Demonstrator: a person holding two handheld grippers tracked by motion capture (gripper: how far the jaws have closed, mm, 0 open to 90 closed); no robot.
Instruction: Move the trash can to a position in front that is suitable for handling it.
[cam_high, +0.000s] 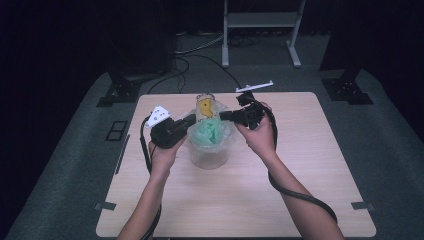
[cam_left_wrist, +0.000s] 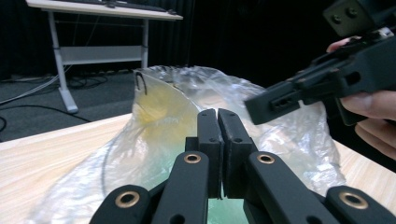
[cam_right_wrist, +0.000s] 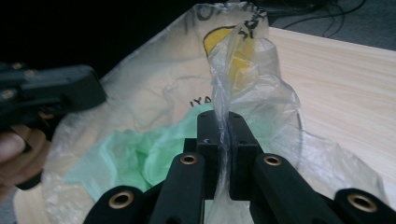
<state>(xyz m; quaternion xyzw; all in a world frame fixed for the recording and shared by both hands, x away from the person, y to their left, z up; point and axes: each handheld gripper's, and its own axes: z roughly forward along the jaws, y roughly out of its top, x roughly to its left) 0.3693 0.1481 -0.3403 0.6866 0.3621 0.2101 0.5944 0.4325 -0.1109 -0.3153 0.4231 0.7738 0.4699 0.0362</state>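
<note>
A clear plastic bag (cam_high: 210, 150) stands near the middle of the wooden table (cam_high: 310, 165), with crumpled green material (cam_high: 207, 132) inside and a yellow-printed piece (cam_high: 205, 106) at its back. My right gripper (cam_right_wrist: 223, 126) is shut on a twisted fold of the bag's film (cam_right_wrist: 219, 79) at the right rim. In the high view it comes in from the right (cam_high: 222, 116). My left gripper (cam_left_wrist: 218, 119) has its jaws pressed together at the bag's left rim (cam_high: 191, 119). I cannot tell whether film is caught between them. The bag (cam_left_wrist: 187, 116) bulges just behind its tips.
A white metal stand (cam_high: 260, 20) and cables (cam_high: 195, 50) are on the floor beyond the table. Bare tabletop lies in front of the bag and on both sides. In the left gripper view, the right gripper (cam_left_wrist: 261, 108) reaches in close from the right.
</note>
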